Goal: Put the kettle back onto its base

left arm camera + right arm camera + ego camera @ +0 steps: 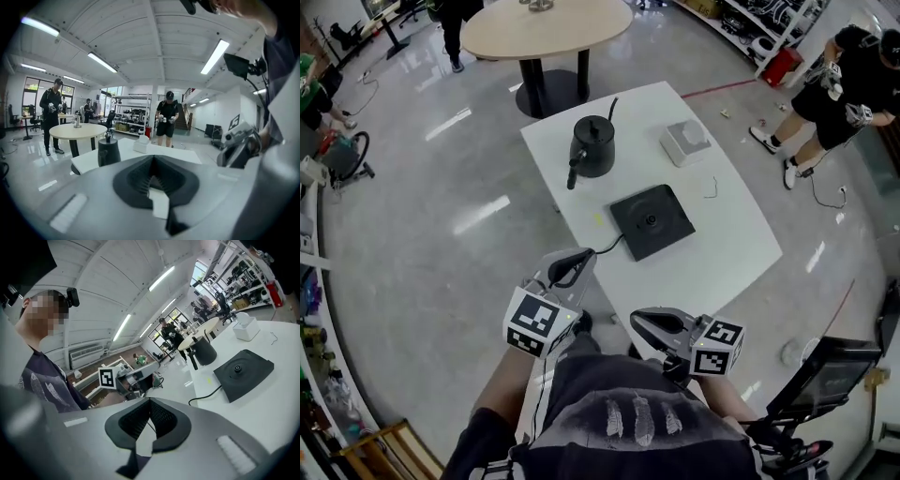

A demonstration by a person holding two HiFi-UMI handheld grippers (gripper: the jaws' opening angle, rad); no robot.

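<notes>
A black gooseneck kettle (593, 145) stands on the far left part of the white table (731, 234), apart from its flat black square base (652, 221), which lies nearer, at the table's middle. Both grippers hover off the table's near edge, close to my body. My left gripper (570, 268) is shut and empty and points toward the table; its view shows the kettle (108, 152) ahead. My right gripper (645, 324) is also shut and empty; its view shows the base (243, 371) and the kettle (205, 350) to the right. The left gripper (152, 159) and right gripper (150, 401) hold nothing.
A white box (685, 142) sits at the table's far right, a thin bent wire (712, 187) lies beside it, and the base's black cord (605, 248) runs off the near-left edge. A round beige table (546, 28) stands behind. A person (839, 84) stands at the right.
</notes>
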